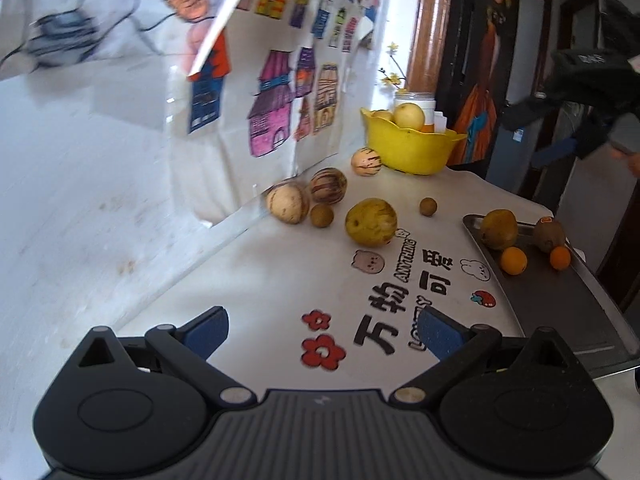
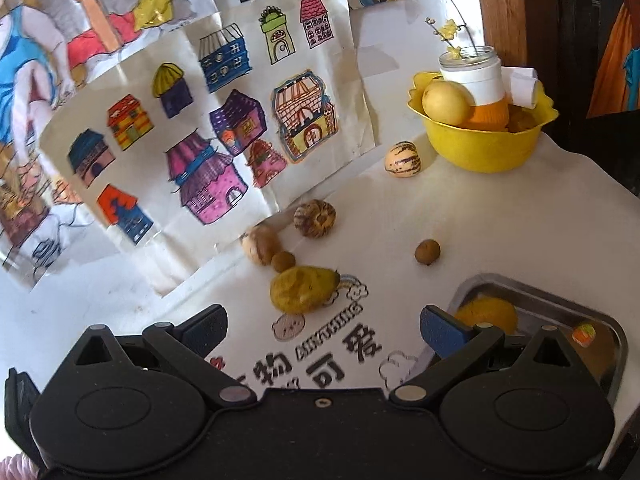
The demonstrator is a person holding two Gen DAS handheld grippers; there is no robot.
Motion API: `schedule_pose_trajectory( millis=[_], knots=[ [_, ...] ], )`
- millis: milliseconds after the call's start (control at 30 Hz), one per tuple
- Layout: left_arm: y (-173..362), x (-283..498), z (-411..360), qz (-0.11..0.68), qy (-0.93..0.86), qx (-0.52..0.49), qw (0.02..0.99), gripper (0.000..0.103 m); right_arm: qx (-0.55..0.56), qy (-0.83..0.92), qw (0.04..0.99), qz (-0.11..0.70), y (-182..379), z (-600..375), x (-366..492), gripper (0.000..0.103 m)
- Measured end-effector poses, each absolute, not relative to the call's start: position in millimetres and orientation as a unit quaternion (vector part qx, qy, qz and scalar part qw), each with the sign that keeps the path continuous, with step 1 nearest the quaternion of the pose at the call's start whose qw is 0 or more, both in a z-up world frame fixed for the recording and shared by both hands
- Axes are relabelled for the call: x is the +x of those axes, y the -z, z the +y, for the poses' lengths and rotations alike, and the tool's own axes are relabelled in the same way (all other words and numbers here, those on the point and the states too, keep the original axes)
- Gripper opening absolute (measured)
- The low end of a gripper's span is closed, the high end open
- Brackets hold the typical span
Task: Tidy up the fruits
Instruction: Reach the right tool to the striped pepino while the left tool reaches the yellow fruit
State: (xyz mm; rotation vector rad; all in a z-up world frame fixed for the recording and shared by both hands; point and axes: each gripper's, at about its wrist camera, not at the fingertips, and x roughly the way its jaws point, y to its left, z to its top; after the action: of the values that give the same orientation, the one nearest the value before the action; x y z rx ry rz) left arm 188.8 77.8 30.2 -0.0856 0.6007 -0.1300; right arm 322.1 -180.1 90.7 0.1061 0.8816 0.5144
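Loose fruit lies on the white table: a yellow-green pear (image 1: 371, 222) (image 2: 303, 289), three striped melons (image 1: 288, 203) (image 1: 328, 185) (image 1: 365, 161), and two small brown longans (image 1: 321, 216) (image 1: 428, 205). A metal tray (image 1: 560, 304) (image 2: 560, 300) at the right holds a brownish pear (image 1: 499, 228), a kiwi (image 1: 549, 234) and two small oranges (image 1: 513, 261) (image 1: 560, 257). A yellow bowl (image 1: 412, 146) (image 2: 482, 144) at the back holds a pale pear (image 2: 447, 103). My left gripper (image 1: 324, 332) hovers open and empty over the printed tabletop. My right gripper (image 2: 324, 330) is open and empty, near the tray's left edge.
Coloured drawings of houses (image 2: 208, 128) lean against the wall behind the fruit. A glass jar with a yellow flower sprig (image 2: 472, 60) stands in the bowl. The other gripper and a hand (image 1: 592, 92) show at the far right of the left wrist view.
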Motion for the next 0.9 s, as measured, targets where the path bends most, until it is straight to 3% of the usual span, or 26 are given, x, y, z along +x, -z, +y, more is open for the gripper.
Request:
schedule_pose_trajectory(
  millis=[900],
  knots=[
    [-10.6,310.8,18.0,0.294,0.092,-0.047,0.95,0.103,0.132,-0.235,0.845,0.461,-16.1,-182.0,433.4,0.102]
  ],
)
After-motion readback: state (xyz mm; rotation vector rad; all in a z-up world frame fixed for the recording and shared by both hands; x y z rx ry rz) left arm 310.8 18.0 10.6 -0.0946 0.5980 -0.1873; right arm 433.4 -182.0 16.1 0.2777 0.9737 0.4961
